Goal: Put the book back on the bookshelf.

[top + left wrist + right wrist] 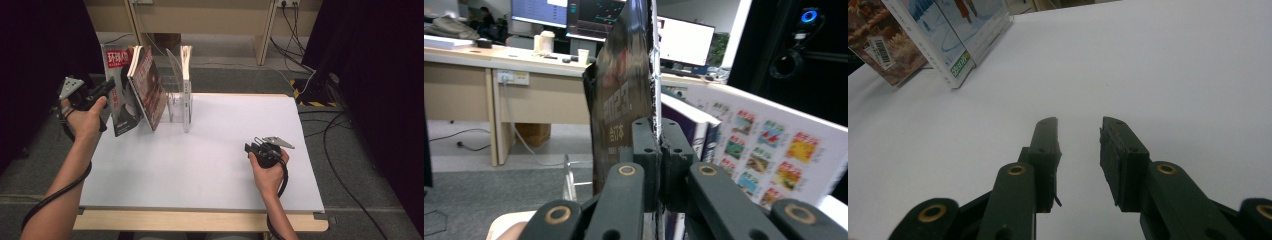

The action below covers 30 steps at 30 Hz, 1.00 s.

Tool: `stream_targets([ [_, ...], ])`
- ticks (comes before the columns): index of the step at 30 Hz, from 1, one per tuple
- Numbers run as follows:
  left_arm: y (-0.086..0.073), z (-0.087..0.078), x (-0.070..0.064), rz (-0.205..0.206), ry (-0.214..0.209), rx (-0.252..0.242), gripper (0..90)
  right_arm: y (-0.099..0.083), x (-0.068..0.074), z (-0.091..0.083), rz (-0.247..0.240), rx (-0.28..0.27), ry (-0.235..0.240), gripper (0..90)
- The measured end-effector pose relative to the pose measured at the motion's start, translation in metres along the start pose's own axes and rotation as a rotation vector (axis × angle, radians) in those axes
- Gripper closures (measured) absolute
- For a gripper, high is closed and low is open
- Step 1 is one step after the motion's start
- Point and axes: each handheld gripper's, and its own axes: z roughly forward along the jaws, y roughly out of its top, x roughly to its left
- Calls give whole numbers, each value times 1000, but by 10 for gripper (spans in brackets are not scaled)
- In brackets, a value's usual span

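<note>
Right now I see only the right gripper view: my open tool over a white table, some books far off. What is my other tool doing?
Observer: The left tool is shut on the edge of a dark magazine.
Operator: Does this magazine lie flat?
Observer: No. In the high view it stands tilted near the table's far left corner.
Operator: Is something beside it?
Observer: Yes, a second magazine leans next to it, then comes a clear rack with a white book standing upright.
</note>
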Motion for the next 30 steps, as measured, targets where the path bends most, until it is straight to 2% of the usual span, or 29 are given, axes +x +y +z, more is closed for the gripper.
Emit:
stream_targets([
  [4, -6, 4, -1, 1, 7, -8, 870, 0, 0, 0, 1, 0, -2, 684],
  [8, -4, 8, -2, 13, 10, -8, 870, 0, 0, 0, 8, 6, 1, 684],
  [11, -1, 14, -3, 26, 25, -33, 870, 0, 0, 0, 3, 4, -1, 684],
  [15, -5, 20, 0, 36, 52, -46, 869, -1, -1, 0, 2, 5, 0, 684],
  [17, -15, 24, 3, 35, 73, -58, 868, -2, -1, 0, 1, 7, 0, 684],
  [19, -16, 22, 4, 26, 75, -67, 866, -2, -1, 0, 1, 7, 0, 683],
  [23, -19, 13, 6, 83, 94, -60, 864, -2, -1, 0, 0, 8, -1, 683],
  [28, -23, 0, 9, 116, 95, -37, 854, -2, 0, 0, -1, 10, 0, 683],
  [29, -26, -7, 9, 144, 100, -25, 849, -2, 0, 1, -6, 8, 2, 683],
  [30, -27, -10, 9, 154, 99, -20, 846, -2, 1, 1, 0, 10, 2, 683],
])
